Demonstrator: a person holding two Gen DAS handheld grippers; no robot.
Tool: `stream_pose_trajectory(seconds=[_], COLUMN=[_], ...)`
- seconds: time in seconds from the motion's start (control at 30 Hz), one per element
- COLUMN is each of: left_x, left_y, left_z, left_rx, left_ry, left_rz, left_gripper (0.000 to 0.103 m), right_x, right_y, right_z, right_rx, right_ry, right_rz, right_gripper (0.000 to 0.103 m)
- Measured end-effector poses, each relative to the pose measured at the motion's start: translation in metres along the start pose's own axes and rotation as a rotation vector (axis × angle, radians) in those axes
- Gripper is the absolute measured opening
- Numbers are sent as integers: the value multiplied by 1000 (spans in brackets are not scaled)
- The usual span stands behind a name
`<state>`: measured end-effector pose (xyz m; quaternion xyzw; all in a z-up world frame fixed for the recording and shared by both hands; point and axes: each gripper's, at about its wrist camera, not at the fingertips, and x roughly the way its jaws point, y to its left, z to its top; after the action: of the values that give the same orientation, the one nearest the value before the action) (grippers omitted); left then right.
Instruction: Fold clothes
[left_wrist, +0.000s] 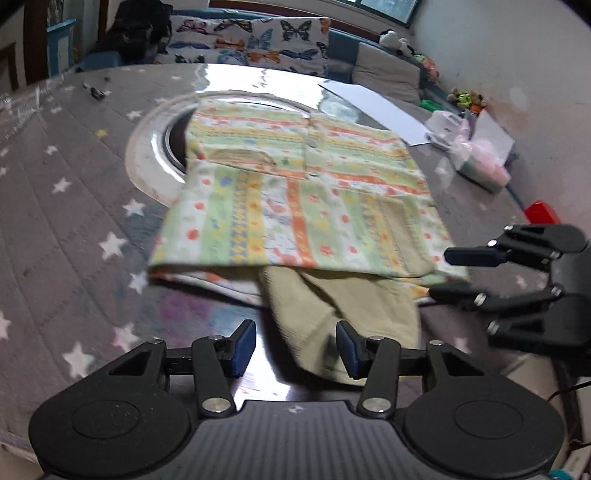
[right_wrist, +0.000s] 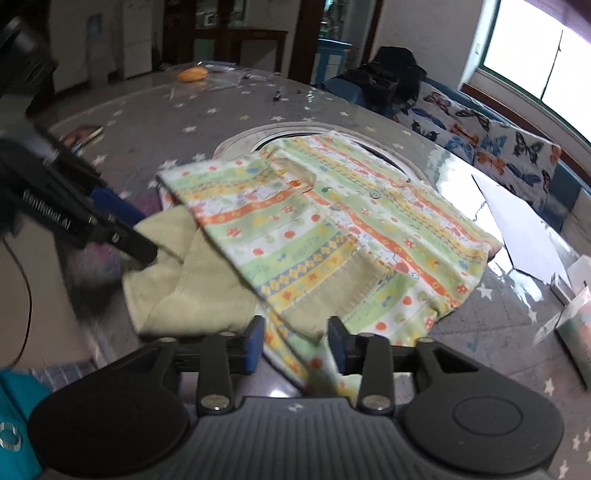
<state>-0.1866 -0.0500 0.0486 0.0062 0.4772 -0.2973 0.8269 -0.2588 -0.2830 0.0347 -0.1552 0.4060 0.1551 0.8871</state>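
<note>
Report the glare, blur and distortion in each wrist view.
Left wrist view: window glare whitens the glossy table behind the patterned shirt; fisheye bends the table edge; the right gripper is slightly soft. Right wrist view: the window is blown out, the left gripper is motion-smeared, and the shirt's near hem blurs.

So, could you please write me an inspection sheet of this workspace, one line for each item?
Surface: round table with grey star-print cover and a glass turntable in the middle.
Job's things: patterned shirt, partly folded, lying over the turntable; plain green cloth sticking out from under its near edge.
Clutter: white paper, boxes, a red thing, an orange thing at the far edge.
Grippers: left gripper open over the green cloth; right gripper open over the shirt's near corner.
Cables: black cable at the left in the right wrist view.
Surroundings: butterfly-print sofa, window.
</note>
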Motion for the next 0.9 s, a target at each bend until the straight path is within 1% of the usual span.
stream_pose_trajectory(seconds=[0.07,0.1,0.13,0.17,0.2,0.27,0.33,0.4,0.5,0.57,0.6,0.63,0.7,0.77,0.83,0.9], left_x=[2,3,3,3,2,-7,-17,-21,-21,-16,-15,-14,-15,-21,-28,-33], left_y=[-2,-3,-4,-4,-3,-1,1,2,1,0,0,1,5,9,14,15], left_z=[1,2,2,4,7,18,30,44,60,66,67,68,64,55,45,33], left_rx=[-6,-9,-12,-20,-28,-49,-64,-75,-80,-76,-71,-66,-52,-24,12,74], left_ry=[8,12,16,15,14,-17,-58,-83,-103,-104,-106,-109,-111,-127,-146,-182], left_rz=[-17,-25,-34,-44,-54,-88,-112,-136,-162,-171,-171,-171,-166,-150,-130,-60], left_gripper=[38,29,22,13,10,9,9,9,9,9,9,9,13,16,25,46], right_x=[-1,-1,-1,0,1,3,6,8,12,14,15,16,17,16,14,11], right_y=[7,10,13,16,19,23,26,28,30,28,25,18,6,-6,-17,-27], right_z=[-3,-5,-6,-7,-8,-9,-8,-6,0,5,8,13,19,25,29,33], right_rx=[-46,-69,-91,-111,-129,-154,-166,-175,-182,-159,-133,-87,-7,61,112,155], right_ry=[2,3,3,2,0,-11,-25,-40,-92,-127,-133,-135,-139,-143,-150,-159], right_rz=[-7,-10,-14,-18,-19,-18,-10,-2,-22,-20,-8,19,51,72,93,106], right_gripper=[46,47,53,54,54,56,60,61,60,54,45,31,16,14,12,10])
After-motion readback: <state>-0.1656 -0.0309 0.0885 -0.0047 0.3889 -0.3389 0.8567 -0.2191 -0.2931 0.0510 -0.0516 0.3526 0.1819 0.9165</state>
